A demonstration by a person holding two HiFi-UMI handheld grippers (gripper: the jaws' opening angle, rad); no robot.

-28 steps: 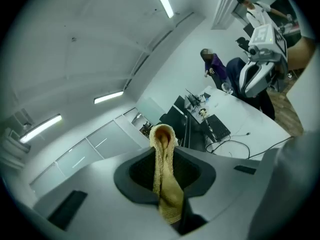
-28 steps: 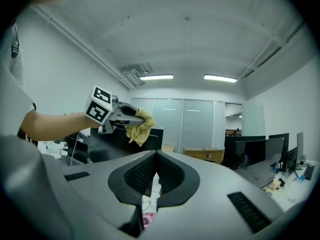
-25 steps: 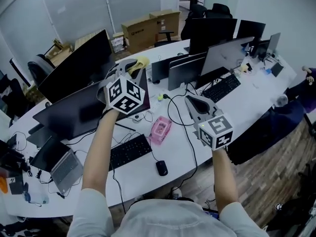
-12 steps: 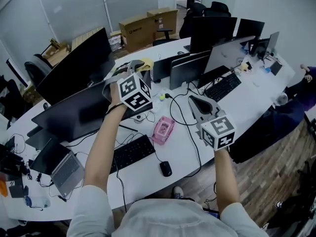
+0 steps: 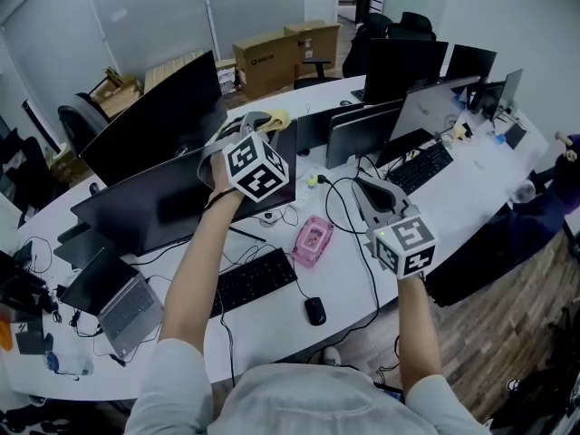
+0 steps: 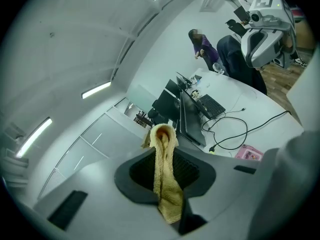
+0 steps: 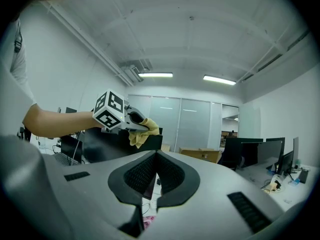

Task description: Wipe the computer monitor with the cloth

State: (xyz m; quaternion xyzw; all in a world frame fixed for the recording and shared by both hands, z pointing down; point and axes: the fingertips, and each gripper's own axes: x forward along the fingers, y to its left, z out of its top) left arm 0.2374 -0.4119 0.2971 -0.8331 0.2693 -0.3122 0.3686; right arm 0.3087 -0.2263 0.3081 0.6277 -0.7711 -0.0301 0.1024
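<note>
Cloth (image 6: pixel 162 174), yellow and towel-like, hangs folded between the jaws of the left gripper (image 6: pixel 165 194), which are clenched on it. In the head view, at upper centre of the frame, that gripper holds the cloth by the top right corner of the wide dark monitor (image 5: pixel 163 198); whether cloth and screen touch cannot be told. The right gripper (image 7: pixel 156 156) is at centre right over the white desk (image 5: pixel 471 193), jaws pressed together on nothing. A keyboard (image 5: pixel 258 279), mouse (image 5: pixel 314 311) and pink box (image 5: pixel 313 241) lie below the monitor.
</note>
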